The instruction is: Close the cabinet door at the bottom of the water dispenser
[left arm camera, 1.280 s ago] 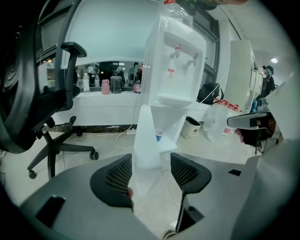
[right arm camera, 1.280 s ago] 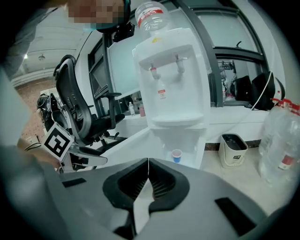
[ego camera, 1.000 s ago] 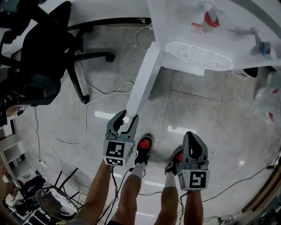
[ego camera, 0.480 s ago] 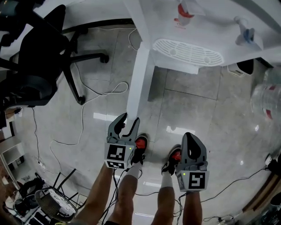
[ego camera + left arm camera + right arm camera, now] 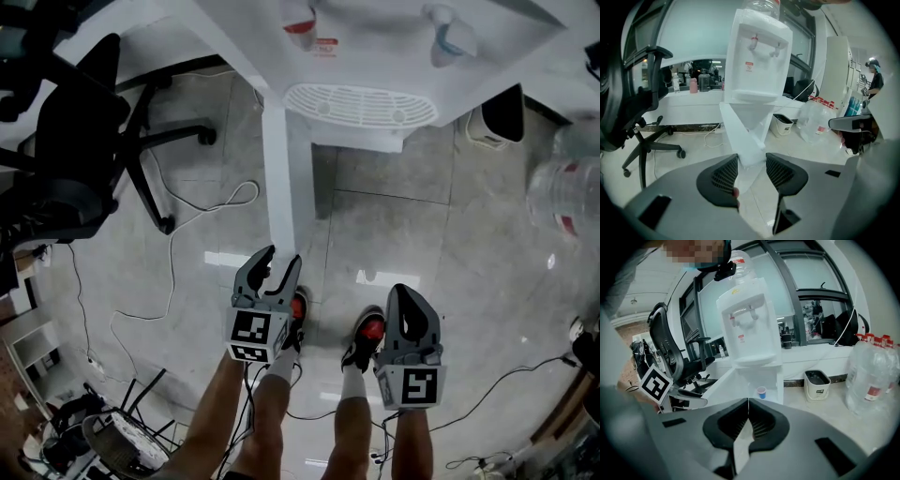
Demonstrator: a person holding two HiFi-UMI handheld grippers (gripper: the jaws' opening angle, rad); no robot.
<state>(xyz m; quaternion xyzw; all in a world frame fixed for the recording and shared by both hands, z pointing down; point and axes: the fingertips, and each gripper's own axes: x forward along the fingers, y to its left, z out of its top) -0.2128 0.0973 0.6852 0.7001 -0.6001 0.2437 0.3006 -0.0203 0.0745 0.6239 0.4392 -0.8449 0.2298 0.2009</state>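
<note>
The white water dispenser (image 5: 375, 56) stands ahead of me, with its bottom cabinet door (image 5: 278, 169) swung out towards me. My left gripper (image 5: 281, 257) is open at the door's free edge. In the left gripper view that edge (image 5: 740, 136) rises just beyond the spread jaws of the left gripper (image 5: 752, 159); I cannot tell whether they touch it. My right gripper (image 5: 410, 292) hangs lower right, shut and empty. The right gripper view shows the right gripper (image 5: 748, 401) shut, the dispenser (image 5: 750, 329), the open door (image 5: 717, 387) and a small blue cup (image 5: 761, 392) inside the cabinet.
A black office chair (image 5: 75, 141) stands to the left, and a white cable (image 5: 206, 202) lies on the tiled floor. A small bin (image 5: 502, 112) and a large water bottle (image 5: 562, 197) sit to the right of the dispenser. My red-and-black shoes (image 5: 366, 328) are below the grippers.
The dispenser and its door have shifted left in the head view, and the door now runs nearly straight up from the left gripper. Both grippers keep their places and states.
</note>
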